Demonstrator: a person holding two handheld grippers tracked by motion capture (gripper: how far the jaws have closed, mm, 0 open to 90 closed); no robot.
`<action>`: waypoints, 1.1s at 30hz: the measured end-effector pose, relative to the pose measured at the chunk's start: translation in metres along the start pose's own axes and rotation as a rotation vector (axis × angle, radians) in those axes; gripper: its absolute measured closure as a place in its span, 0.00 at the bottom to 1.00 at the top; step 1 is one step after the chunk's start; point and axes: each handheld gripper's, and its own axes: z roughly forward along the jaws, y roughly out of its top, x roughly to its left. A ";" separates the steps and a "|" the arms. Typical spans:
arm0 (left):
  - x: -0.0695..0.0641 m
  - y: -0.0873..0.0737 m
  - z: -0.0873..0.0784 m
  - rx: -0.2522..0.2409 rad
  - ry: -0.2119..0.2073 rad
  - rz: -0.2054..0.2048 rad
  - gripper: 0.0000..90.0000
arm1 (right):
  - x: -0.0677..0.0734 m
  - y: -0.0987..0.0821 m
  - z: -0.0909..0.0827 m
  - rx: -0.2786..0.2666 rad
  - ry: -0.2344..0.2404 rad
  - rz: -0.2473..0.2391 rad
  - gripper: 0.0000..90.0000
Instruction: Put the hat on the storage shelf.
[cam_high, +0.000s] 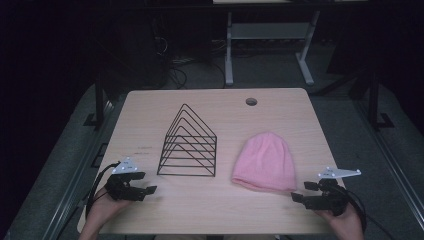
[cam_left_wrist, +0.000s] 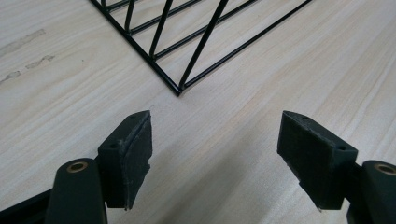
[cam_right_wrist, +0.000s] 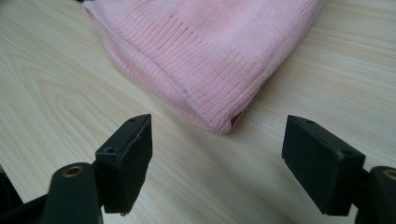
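A light wooden table (cam_high: 215, 205) carries two things side by side near its middle. A black wire rack (cam_high: 188, 145), made of a row of upright triangles on a rectangular base, stands left of centre. A pink knitted hat (cam_high: 265, 162) lies flat to its right, apart from the rack, its ribbed brim facing the person's edge of the table.

The left gripper (cam_high: 142, 185), held in the person's left hand (cam_high: 107, 207), sits low at the near left edge, its jaws spread wide with nothing between them. In the left gripper view, the near corner of the rack (cam_left_wrist: 180, 88) lies just ahead of the open jaws, closer to the left one, not touching either.

The right gripper (cam_high: 303, 191), in the right hand (cam_high: 345, 220), sits at the near right edge, jaws likewise wide apart and empty. In the right gripper view, the hat's brim corner (cam_right_wrist: 219, 123) lies just ahead, between the two jaws, untouched. A small orange tag (cam_right_wrist: 236, 119) peeks out at that corner.
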 end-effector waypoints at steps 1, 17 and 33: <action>0.000 0.000 0.000 -0.003 0.000 -0.001 0.30 | 0.000 0.000 0.000 0.000 0.000 0.001 0.27; -0.007 0.004 0.002 -0.010 -0.007 0.020 0.29 | 0.001 0.012 -0.005 -0.030 0.044 0.004 0.23; -0.005 0.004 0.003 -0.006 -0.011 0.016 0.29 | -0.004 0.046 -0.005 0.018 0.044 -0.023 0.21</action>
